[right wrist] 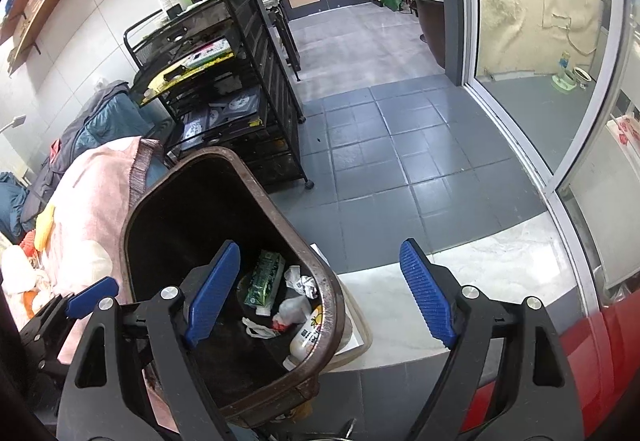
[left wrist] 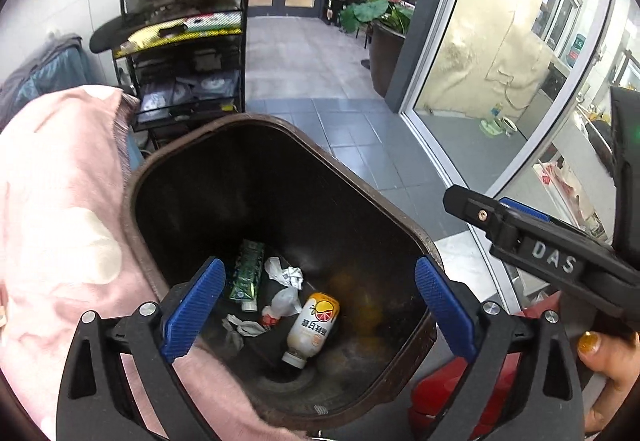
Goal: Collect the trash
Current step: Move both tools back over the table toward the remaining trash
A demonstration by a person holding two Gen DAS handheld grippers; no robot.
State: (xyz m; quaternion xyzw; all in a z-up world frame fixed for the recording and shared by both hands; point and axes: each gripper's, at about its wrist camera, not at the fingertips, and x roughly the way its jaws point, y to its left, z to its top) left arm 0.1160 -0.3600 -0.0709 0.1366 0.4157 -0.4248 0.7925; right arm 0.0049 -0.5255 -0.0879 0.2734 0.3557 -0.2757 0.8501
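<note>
A brown trash bin (left wrist: 344,169) stands open below my left gripper (left wrist: 320,269), whose blue pads are wide apart with nothing between them. At the bin's bottom lie a white bottle with an orange label (left wrist: 312,325), a green carton (left wrist: 248,273), crumpled paper (left wrist: 286,273) and a clear plastic bag (left wrist: 286,301). My right gripper (right wrist: 320,247) is open and empty, over the bin's (right wrist: 280,209) right rim and the floor beside it. The bottle (right wrist: 306,337) and carton (right wrist: 264,277) show past its left pad. One right gripper finger (left wrist: 520,229) reaches in from the right, held by a hand.
A pink cloth (left wrist: 60,221) lies against the bin's left side. A black wire cart (right wrist: 240,89) with bottles on top stands behind it. Grey floor tiles (right wrist: 400,145) run to a glass partition (right wrist: 520,145) on the right. A red object (left wrist: 460,393) sits low right.
</note>
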